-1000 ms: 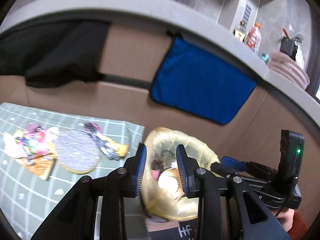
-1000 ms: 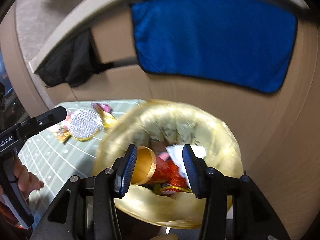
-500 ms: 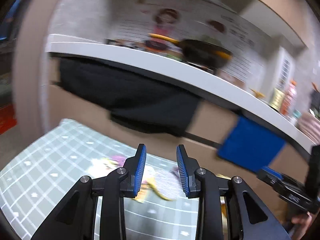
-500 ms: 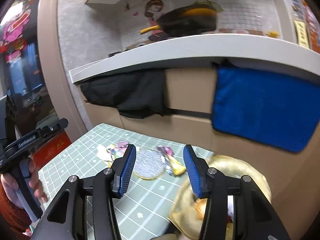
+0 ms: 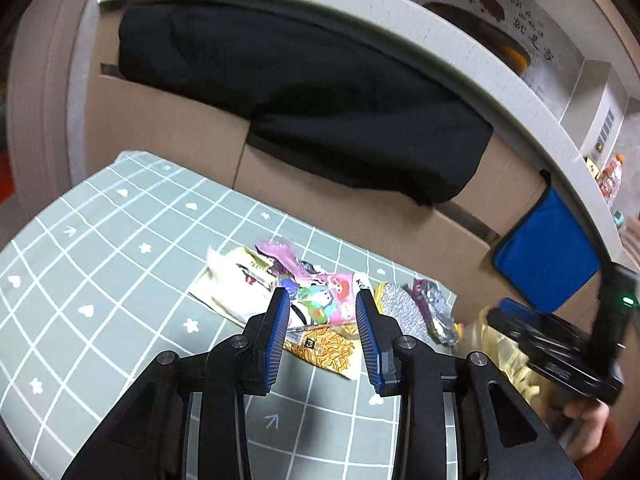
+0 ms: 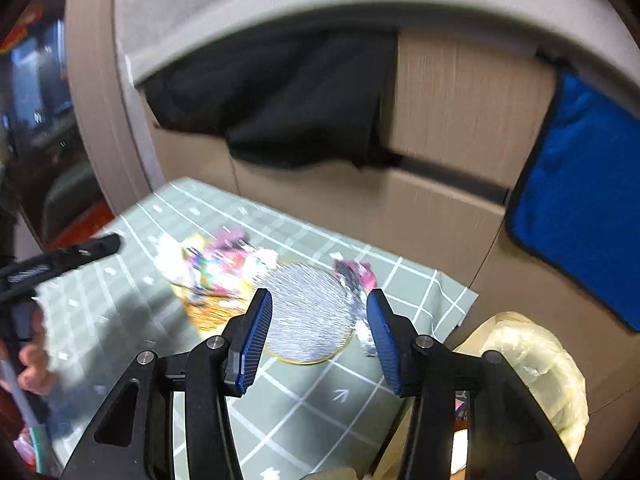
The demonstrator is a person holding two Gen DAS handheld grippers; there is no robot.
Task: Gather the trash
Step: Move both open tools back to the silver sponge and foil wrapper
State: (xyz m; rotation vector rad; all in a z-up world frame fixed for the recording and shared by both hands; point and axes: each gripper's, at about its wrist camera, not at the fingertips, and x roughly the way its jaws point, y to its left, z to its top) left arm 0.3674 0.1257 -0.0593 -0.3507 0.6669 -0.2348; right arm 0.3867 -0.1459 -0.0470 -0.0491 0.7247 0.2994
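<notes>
A pile of snack wrappers lies on the green grid mat [image 5: 100, 240]: a white one [image 5: 232, 288], a pink cartoon one [image 5: 324, 296], an orange noodle one [image 5: 324, 350]. To their right are a round silver foil lid [image 5: 400, 308] and a purple-silver wrapper [image 5: 434, 308]. My left gripper [image 5: 322, 308] hovers open above the pink wrapper and holds nothing. My right gripper [image 6: 318, 308] stands open over the foil lid [image 6: 308, 312], also holding nothing. The yellow trash bag [image 6: 528, 352] sits off the mat's right edge. The wrapper pile [image 6: 216, 264] is blurred in the right wrist view.
Cardboard boxes [image 5: 168, 128] under a grey counter [image 5: 400, 12] back the mat, with a black cloth [image 5: 320, 92] and a blue cloth [image 5: 548, 248] draped over them. A hand [image 6: 32, 364] holds the left gripper at that view's left edge.
Both grippers have swung left, away from above the yellow bag to over the wrappers on the mat. Both stay open and hold nothing.
</notes>
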